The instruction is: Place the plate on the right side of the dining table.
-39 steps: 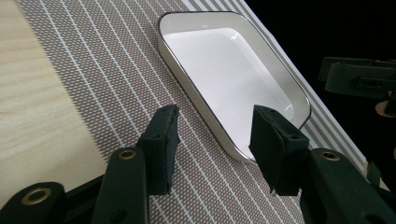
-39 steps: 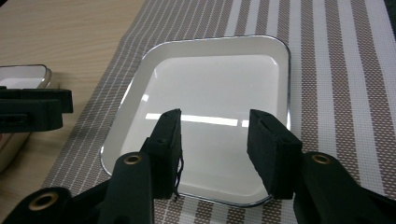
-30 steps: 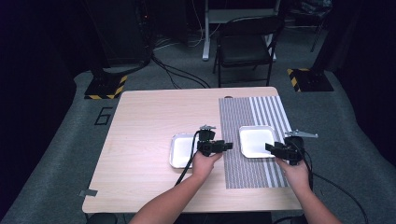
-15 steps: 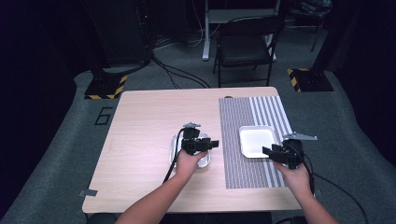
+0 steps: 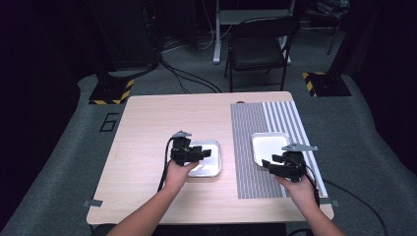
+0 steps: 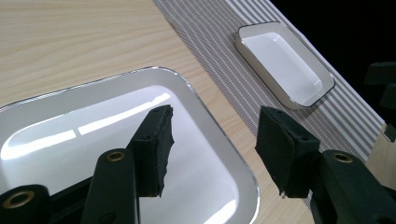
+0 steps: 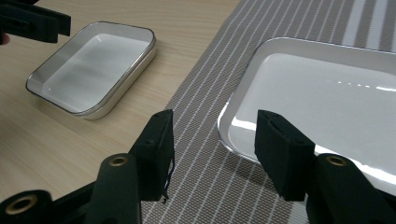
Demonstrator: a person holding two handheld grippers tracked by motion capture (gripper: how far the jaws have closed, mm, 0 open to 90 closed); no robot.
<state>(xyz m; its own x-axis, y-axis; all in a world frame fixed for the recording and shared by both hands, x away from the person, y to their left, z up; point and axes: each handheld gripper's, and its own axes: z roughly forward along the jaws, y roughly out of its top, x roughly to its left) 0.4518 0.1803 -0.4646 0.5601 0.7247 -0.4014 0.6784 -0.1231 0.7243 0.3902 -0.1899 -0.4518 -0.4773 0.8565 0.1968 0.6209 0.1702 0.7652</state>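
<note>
Two shallow white trays lie on the wooden table (image 5: 147,128). The left tray (image 5: 212,167) rests on bare wood, and the right tray (image 5: 268,142) on a striped grey mat (image 5: 246,147). My left gripper (image 5: 205,153) hovers open over the left tray (image 6: 93,126); one jaw is above its inside, the other past its rim. The left gripper (image 6: 212,144) holds nothing. My right gripper (image 5: 269,164) stands open at the near left corner of the right tray (image 7: 327,102). The right gripper (image 7: 212,149) is empty too, one jaw over the mat (image 7: 201,121).
The far tray (image 6: 285,60) and the other gripper (image 6: 385,88) show in the left gripper view. A black chair (image 5: 258,44) stands behind the table. Cables and yellow-black stand bases (image 5: 110,91) lie on the grey floor.
My left gripper has moved to the left, from the right edge of the left tray to over its left half. My right gripper has drawn slightly left and nearer. Both trays stayed put.
</note>
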